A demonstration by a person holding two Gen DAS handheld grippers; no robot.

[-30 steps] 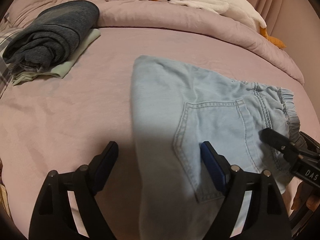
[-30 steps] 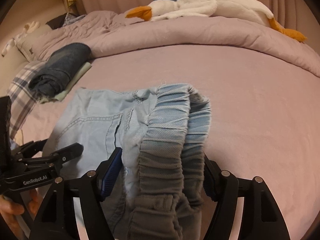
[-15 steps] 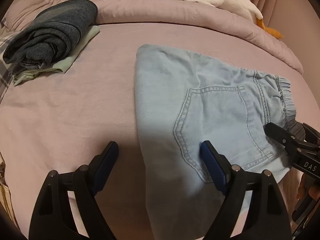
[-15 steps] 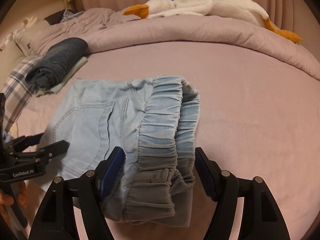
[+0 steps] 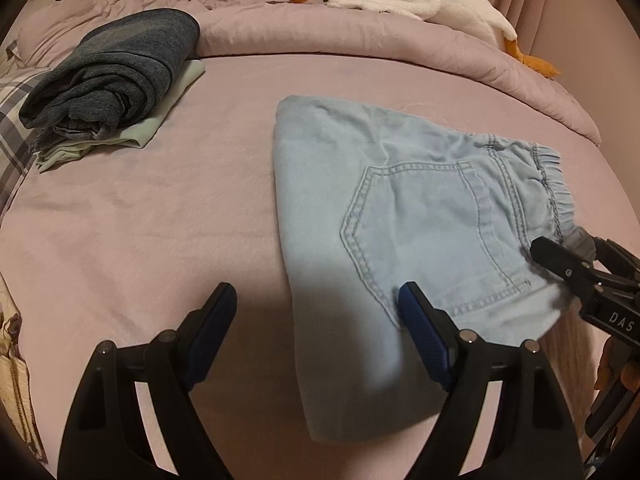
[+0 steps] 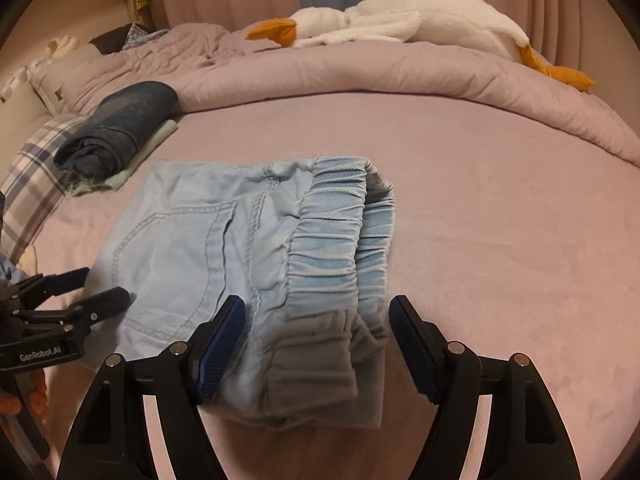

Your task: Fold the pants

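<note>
Waistband, lifted a second ago, now lying flat; light denim pants (image 5: pixel 408 216) resting folded, mid pink bedsheet (image 5: pixel 140 216). Left gripper (image 5: pixel 316 320) hanging jaws apart over folded edge, gripping nothing. Right gripper (image 6: pixel 316 332) spread either side of ruched elastic waistband (image 6: pixel 340 248), pads not pressing. Likely finishing: smoothing soft cloth, squaring edges. Stitched pocket (image 5: pixel 432 232) facing up.
</note>
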